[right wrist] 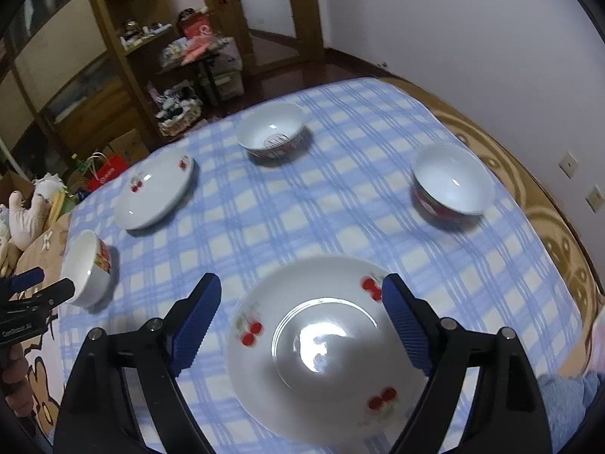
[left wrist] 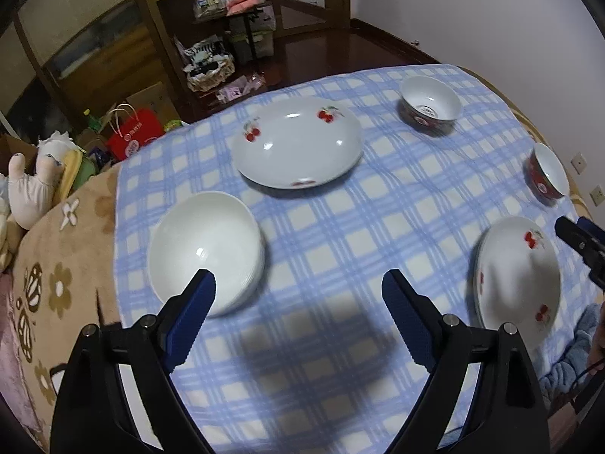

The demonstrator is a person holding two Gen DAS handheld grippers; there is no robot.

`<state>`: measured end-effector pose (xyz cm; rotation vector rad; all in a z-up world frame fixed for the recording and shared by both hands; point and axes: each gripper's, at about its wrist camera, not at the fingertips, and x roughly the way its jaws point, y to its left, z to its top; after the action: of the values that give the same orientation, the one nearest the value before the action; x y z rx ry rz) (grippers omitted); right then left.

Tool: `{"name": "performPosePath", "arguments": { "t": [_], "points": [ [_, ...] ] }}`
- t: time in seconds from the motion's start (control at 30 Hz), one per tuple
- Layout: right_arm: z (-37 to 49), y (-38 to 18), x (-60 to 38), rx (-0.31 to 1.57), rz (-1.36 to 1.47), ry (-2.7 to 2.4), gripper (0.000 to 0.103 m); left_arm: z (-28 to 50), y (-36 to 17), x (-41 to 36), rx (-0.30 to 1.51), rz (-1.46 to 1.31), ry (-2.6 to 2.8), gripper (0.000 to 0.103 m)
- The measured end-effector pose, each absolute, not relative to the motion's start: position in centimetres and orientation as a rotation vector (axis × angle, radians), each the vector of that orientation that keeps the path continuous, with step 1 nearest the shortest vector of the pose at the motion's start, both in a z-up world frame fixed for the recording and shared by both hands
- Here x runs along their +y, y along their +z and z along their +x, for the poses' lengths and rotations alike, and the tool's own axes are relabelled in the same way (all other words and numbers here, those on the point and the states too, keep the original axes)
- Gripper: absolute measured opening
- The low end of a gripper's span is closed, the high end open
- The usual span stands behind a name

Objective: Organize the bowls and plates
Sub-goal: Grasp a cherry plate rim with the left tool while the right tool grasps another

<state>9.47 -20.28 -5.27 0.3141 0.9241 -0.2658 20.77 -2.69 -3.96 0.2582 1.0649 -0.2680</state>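
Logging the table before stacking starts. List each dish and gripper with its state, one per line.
left gripper: open, empty
right gripper: open, empty, above near cherry plate
near cherry plate: upright, empty
far cherry plate: upright, empty
white bowl: upright, empty
far red-patterned bowl: upright, empty
right red-patterned bowl: upright, empty

Checked cloth [left wrist: 321, 234], cherry plates [left wrist: 297, 142], bowls [left wrist: 206, 249]

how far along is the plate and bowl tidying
Barely started. Done: nothing is visibly stacked. In hand: nothing; the left claw and right claw are both open and empty. Left: two cherry plates, a white bowl and two red-patterned bowls lie scattered on the checked cloth.
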Motion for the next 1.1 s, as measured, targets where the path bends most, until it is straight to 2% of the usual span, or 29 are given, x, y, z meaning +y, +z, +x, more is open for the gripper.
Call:
{"name": "performPosePath", "arguments": {
  "t": [0.13, 0.47, 0.9, 1.03, 1.1],
  "points": [
    [11.4, -4.4, -19.3, 0.889, 0.331, -0.217, 0.101, 22.4, -4.0, -1.4, 1.081, 0.235, -0.26, 0.089],
    [18.2, -4.0, -15.9, 0.849, 0.305, -0.146, 0.101, 28.4, -4.7, 2.1, 1.106, 0.15, -0.205, 0.089],
    [28.7, -9.0, -13.9, 0.948, 0.248, -0.067, 0.101, 37.7, -8.8, 2.3, 1.147, 0.063, -0.183, 0.089],
    [31.0, -10.4, -14.6, 0.96, 0.272, -0.062, 0.099, 40.0, -10.2, 1.8, 1.147, 0.088, -0.175, 0.089],
    [31.9, -11.1, -15.0, 0.98, 0.307, -0.045, 0.093, 41.1, -11.1, 1.5, 1.163, 0.103, -0.174, 0.089]
  ]
}}
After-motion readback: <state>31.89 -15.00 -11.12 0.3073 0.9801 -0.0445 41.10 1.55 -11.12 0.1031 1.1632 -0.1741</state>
